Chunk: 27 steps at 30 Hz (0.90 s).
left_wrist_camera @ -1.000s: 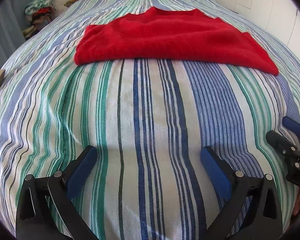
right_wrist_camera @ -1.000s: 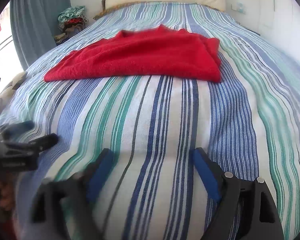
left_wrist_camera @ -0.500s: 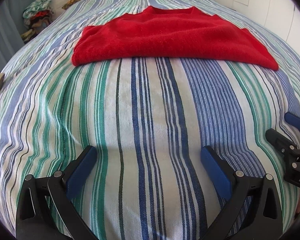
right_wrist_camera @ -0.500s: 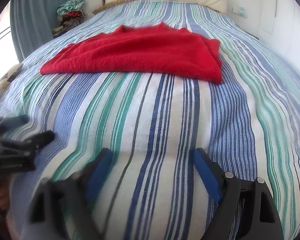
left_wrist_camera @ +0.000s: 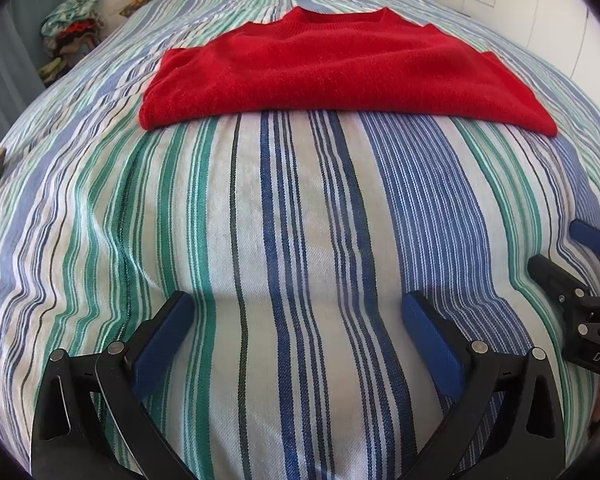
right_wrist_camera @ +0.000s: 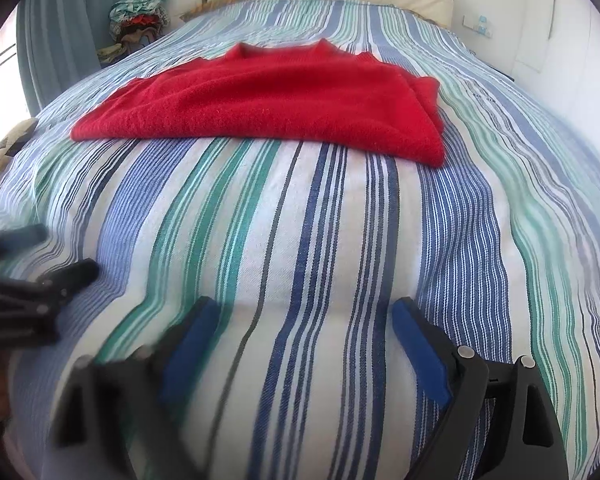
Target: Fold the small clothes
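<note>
Striped bedspread (left_wrist_camera: pixel 300 240) unchanged; I note the red sweater (left_wrist_camera: pixel 340 72) folded as before. Right gripper (right_wrist_camera: pixel 300 340) jaws have just been opening, nothing between them; left gripper (left_wrist_camera: pixel 296 332) wide, empty. Sweater lies well beyond both

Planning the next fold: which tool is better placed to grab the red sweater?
Neither clearly: left tool and right tool both stand open, level over the striped bedspread, short of the red knitted sweater.

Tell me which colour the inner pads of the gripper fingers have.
Blue pads on black fingers, clearest in the left wrist view.
</note>
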Tool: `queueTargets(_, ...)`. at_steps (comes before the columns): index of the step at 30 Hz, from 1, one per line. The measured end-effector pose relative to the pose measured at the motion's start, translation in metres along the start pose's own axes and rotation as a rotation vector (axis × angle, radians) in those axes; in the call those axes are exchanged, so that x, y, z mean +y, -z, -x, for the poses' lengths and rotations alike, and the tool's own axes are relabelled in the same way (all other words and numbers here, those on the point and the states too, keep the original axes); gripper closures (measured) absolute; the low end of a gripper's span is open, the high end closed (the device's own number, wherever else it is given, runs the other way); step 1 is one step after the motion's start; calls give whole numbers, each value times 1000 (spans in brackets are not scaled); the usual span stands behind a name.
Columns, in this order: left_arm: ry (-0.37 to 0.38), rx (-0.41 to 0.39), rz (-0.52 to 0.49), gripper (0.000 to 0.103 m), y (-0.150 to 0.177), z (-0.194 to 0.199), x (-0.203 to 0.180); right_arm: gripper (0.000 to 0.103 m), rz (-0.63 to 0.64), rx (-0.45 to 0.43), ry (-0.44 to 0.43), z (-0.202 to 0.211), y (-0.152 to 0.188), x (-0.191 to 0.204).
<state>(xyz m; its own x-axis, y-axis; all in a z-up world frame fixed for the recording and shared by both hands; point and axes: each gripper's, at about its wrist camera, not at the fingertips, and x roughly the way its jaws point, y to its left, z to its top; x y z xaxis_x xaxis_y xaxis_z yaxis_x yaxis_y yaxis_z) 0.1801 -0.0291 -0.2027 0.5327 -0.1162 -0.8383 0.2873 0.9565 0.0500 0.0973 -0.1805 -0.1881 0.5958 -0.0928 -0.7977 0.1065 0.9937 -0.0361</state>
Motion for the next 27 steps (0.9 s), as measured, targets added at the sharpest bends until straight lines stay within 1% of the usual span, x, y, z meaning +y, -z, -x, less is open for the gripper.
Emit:
queueTargets(5,6,-15,1,1,1,0,1,14,-2,-8,-3,0,0,-1)
queueTargets(27,11,-25,0,1,4,2,2,13,-5,-10,-3,0,-1,0)
